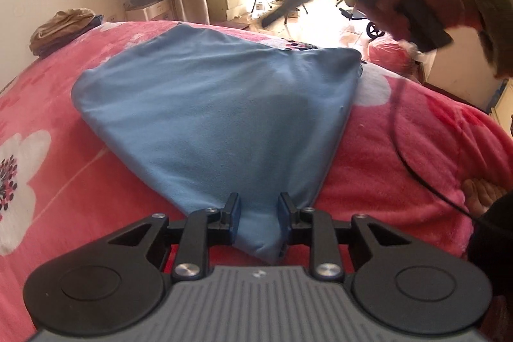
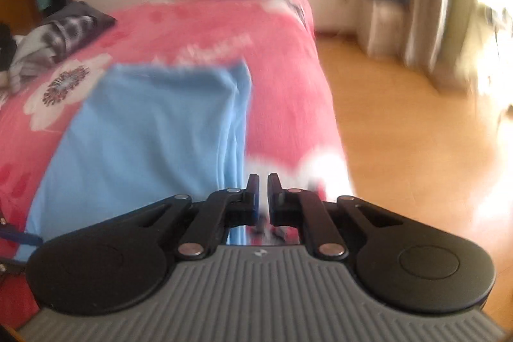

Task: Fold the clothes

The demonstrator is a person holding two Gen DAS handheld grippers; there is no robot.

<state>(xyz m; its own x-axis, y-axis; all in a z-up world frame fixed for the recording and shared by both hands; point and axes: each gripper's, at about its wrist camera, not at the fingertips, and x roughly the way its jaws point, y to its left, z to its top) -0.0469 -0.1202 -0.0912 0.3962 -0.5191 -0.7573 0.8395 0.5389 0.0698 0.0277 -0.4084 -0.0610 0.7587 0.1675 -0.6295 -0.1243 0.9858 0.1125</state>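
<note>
A light blue garment [image 1: 211,117] lies spread on the pink floral bed cover [image 1: 57,124]. My left gripper [image 1: 258,209] is partly open at the garment's near corner, with the cloth lying between its fingers. In the right wrist view the same blue garment [image 2: 144,133] lies to the left. My right gripper [image 2: 263,186] is nearly shut and empty, above the garment's right edge near the bed's side. That view is blurred by motion. The right gripper also shows in the left wrist view, raised at the upper right [image 1: 416,21].
A brown folded pile [image 1: 61,28] sits at the bed's far corner. A plaid garment [image 2: 54,37] lies at the left. The wooden floor [image 2: 416,117] lies right of the bed. A black cable [image 1: 404,149] trails over the cover.
</note>
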